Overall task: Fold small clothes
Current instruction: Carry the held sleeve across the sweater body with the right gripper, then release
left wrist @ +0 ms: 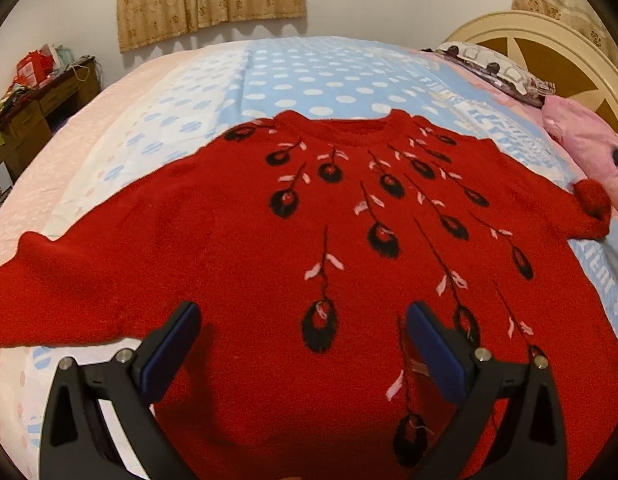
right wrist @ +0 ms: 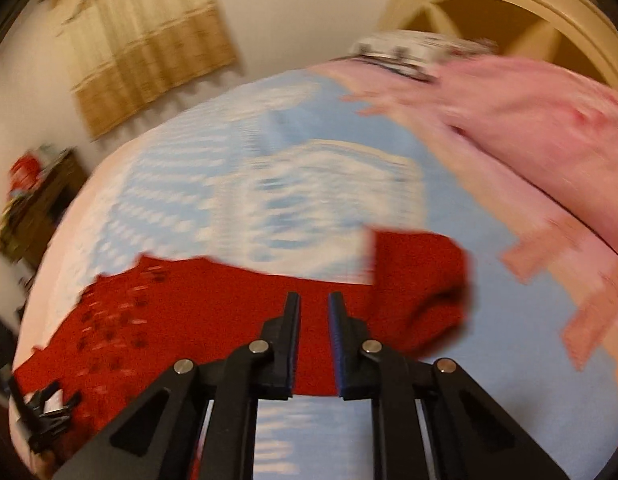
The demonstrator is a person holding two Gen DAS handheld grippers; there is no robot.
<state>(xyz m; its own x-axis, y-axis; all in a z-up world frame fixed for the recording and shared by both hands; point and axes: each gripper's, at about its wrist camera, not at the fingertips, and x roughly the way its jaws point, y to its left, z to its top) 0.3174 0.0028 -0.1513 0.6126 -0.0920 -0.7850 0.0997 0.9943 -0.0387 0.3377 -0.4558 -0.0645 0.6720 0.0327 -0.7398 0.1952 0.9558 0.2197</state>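
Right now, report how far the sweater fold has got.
Done: the red sweater lies spread face up on the bed, and its one sleeve is already bunched inward. In hand: nothing; the left gripper hovers open over the hem, and the right gripper is nearly closed with nothing between its pads. Left: both sleeves and the body fold.

- One red sweater [left wrist: 237,240] spread across the bed.
- Two grippers: left gripper [left wrist: 305,344], right gripper [right wrist: 314,312].
- One pink garment [left wrist: 581,136] beside one patterned pillow [left wrist: 493,68].
- One wooden desk [left wrist: 33,120].
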